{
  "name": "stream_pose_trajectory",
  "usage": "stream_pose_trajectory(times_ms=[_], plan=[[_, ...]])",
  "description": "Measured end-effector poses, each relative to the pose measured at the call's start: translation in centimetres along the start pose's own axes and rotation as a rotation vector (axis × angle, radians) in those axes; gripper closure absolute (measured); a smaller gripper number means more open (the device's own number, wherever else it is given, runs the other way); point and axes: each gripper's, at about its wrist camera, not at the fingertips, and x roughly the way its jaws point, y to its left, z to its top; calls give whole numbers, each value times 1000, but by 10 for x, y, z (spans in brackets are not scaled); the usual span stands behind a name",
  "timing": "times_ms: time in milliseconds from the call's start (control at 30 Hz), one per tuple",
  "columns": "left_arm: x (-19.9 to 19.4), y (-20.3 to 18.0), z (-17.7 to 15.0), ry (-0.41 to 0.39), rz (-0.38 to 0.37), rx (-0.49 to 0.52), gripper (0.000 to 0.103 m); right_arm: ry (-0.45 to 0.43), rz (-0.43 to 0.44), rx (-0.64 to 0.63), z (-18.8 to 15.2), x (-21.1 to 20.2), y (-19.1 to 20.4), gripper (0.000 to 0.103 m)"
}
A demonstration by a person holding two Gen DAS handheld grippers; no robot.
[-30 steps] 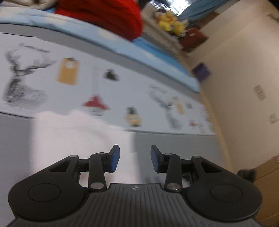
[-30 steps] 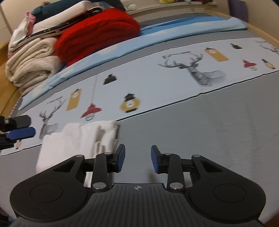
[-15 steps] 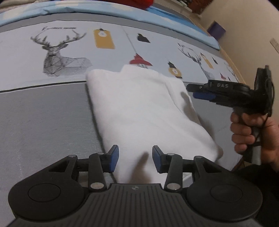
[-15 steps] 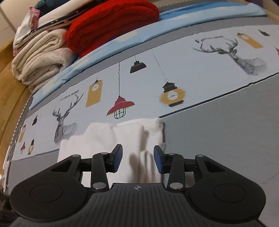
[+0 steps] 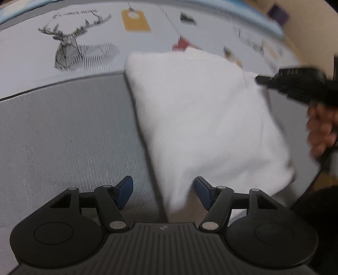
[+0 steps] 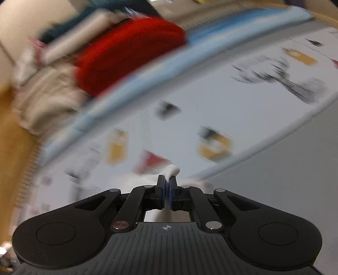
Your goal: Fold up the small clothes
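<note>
Cloth (image 5: pixel 207 118), white and folded into a rough rectangle, lies on the bed (image 5: pixel 63 131), partly on the grey band of the sheet and partly on the pale printed band with its deer (image 5: pixel 71 48) and yellow tag (image 5: pixel 136 20); in the left wrist view its near corner reaches down between the fingers of the left tongs (image 5: pixel 163 191), which stand wide apart, the left blue pad (image 5: pixel 124 191) over bare grey sheet and the right one (image 5: pixel 202 193) at the cloth's near edge; whether either pad touches the fabric I cannot tell. At the right side of that view the right tongs (image 5: pixel 262 80) come in at the cloth's far right corner, the hand (image 5: pixel 321 129) behind them blurred; in the right wrist view the right tongs (image 6: pixel 168 191) are pressed together on a fold of the cloth (image 6: pixel 173 170), a small white tuft standing up just past the tips and more white showing beneath the fingers. The right view is heavily blurred; beyond the tongs lie the printed sheet with lanterns (image 6: pixel 215 143), a blue strip (image 6: pixel 147 84) of bedding, and at the far left a red knit (image 6: pixel 128 52) beside a pile (image 6: pixel 46 95) of cream and white fabrics.
</note>
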Motion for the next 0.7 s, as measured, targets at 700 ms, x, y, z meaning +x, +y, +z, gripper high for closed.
stream_pose_trajectory(times_ms=[700], plan=[[-18, 4, 6, -114, -97, -215, 29, 394, 209, -349, -74, -77, -11, 99]])
